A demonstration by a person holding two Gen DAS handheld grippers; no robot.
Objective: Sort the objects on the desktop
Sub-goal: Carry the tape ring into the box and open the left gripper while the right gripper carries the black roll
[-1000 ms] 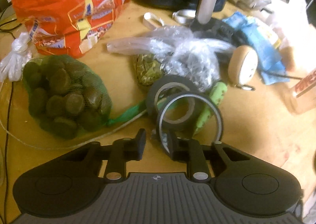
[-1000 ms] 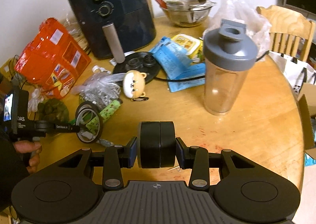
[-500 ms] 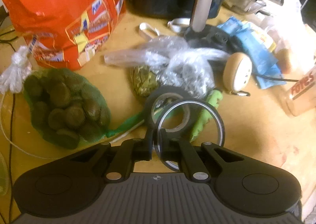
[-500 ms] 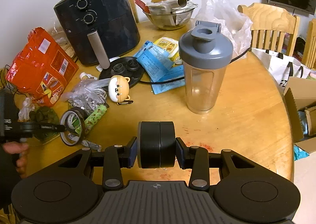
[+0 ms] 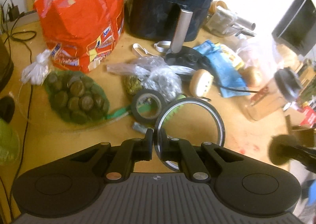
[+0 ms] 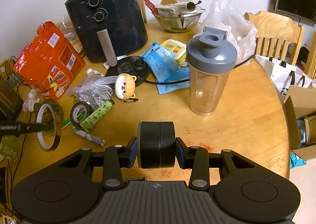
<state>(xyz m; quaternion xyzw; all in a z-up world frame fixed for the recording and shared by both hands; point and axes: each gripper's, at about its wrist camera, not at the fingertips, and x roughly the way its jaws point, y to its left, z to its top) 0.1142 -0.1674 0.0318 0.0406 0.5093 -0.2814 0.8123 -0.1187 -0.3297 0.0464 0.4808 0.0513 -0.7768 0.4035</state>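
Our left gripper [image 5: 156, 141] pinched the thin tape ring [image 5: 190, 123] above the table [image 6: 246, 117]; our right gripper [image 6: 156, 146] clamped two black discs [image 6: 156, 144].

tape roll [image 6: 80, 113] lies left of the shaker bottle [image 6: 209, 73] (air fryer [image 6: 110, 20] behind both).

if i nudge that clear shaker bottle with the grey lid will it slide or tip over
The shaker bottle looks empty, so it is probably light and would move easily. It stands tall and upright, with the bulky grey lid above a narrower base, so a high push may well tip it. Once on its side, its round body would likely roll across the table.
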